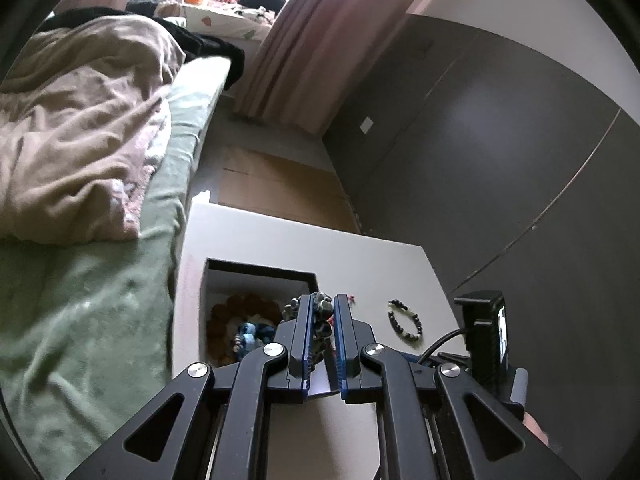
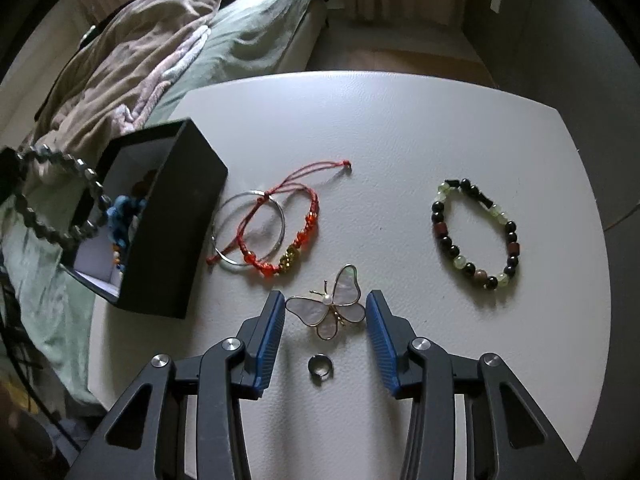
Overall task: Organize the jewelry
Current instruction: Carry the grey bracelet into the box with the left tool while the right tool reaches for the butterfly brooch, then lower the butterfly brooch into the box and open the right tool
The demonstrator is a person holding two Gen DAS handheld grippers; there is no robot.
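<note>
Home bedroom, unmade bed [image 1: 92, 152] with green sheet and rumpled beige blanket [image 2: 132, 60], pink curtain [image 1: 320, 40], dark wardrobe doors [image 1: 500, 152], wooden floor [image 1: 280, 188]

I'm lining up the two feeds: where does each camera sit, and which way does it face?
Left wrist: on the left tool, looking forward and down over the open black box toward the bed; its fingers clamp a grey beaded bracelet.
Right wrist: on the right tool, looking steeply down at the white table; open fingers flank a butterfly brooch.
Shared: box, grey bracelet, black-and-green bead bracelet.
</note>
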